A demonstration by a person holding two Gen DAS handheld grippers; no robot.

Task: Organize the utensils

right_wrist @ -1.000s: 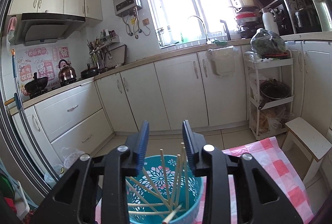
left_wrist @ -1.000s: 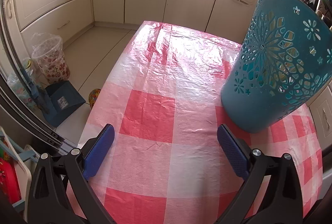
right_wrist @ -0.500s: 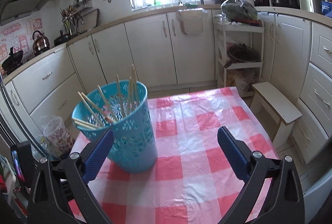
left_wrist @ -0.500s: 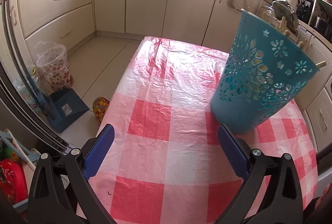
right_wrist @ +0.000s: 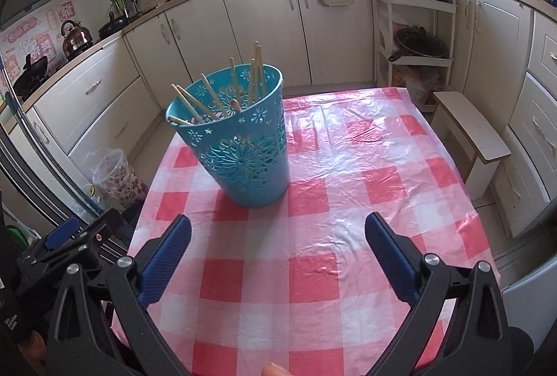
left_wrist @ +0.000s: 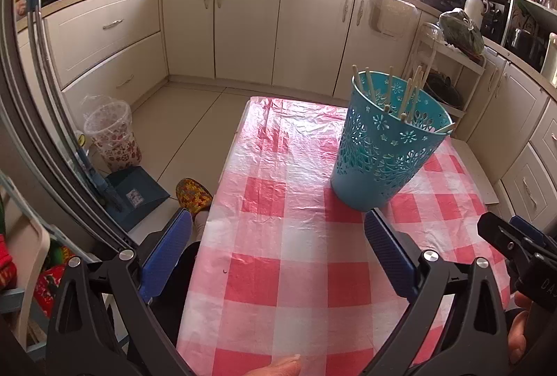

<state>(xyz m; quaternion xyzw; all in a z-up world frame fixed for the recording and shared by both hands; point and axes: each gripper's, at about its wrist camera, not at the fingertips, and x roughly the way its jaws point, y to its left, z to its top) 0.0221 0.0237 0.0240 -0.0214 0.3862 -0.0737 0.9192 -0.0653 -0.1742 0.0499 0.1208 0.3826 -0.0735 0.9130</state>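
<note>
basket of chopsticks stands ahead of both empty tongs

left wrist view: our left tongs are spread wide and pinch nothing, hovering over the near half of the checked tabletop. the blue basket stands upright at about 1 o'clock from them, ahead and apart from the right-hand pad. the chopsticks stand in it, their long axes close to vertical and fanned, with one tip leaning over the rim toward 3 o'clock. at the right edge we see part of our right tongs, low and short of the basket.

right wrist view: our right tongs are also spread and empty. from here the blue basket lies at about 11 o'clock, ahead of the left-hand pad and clear of it. the chopsticks rise from its mouth, several leaning toward 10 o'clock. the tabletop around the basket shows no loose utensil.

we judge the two arms about equally near, and any reach must go forward and over the rim, coming down along the sticks' near-vertical axis.
</note>
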